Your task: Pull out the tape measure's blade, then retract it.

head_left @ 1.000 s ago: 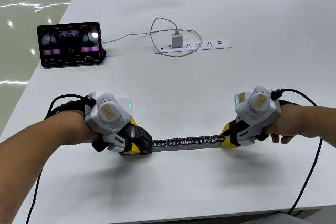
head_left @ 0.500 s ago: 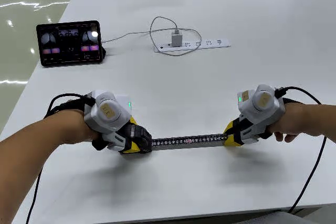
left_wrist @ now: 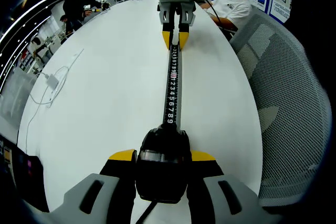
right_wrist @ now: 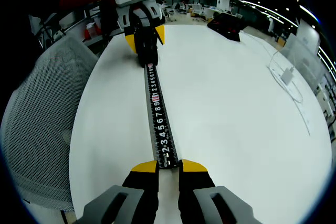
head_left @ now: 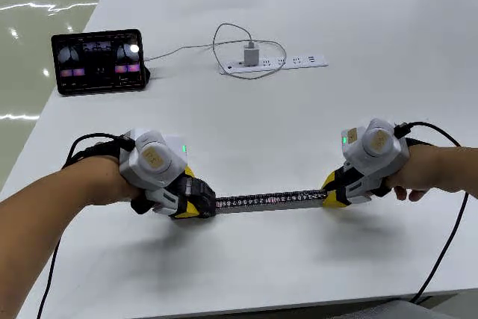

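Nine o'clock: the left gripper (head_left: 196, 201) is clamping the black tape measure case (head_left: 204, 204), its dark numbered blade (head_left: 269, 200) running along the white table (head_left: 314, 132) to the right gripper (head_left: 329, 198), which is pinching the tip at three. A black tablet (head_left: 98, 62) and a white power strip (head_left: 287, 63) are sitting clear at eleven and twelve; the gripper views are adding a grey mesh chair (left_wrist: 294, 103).

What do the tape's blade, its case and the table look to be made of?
Blade: thin, stiff strip, probably painted steel, black matte with white printed numerals. Case: likely moulded plastic, black and glossy, with a bright highlight on its curved top. Table: smooth white top, perhaps laminate, with a soft sheen.
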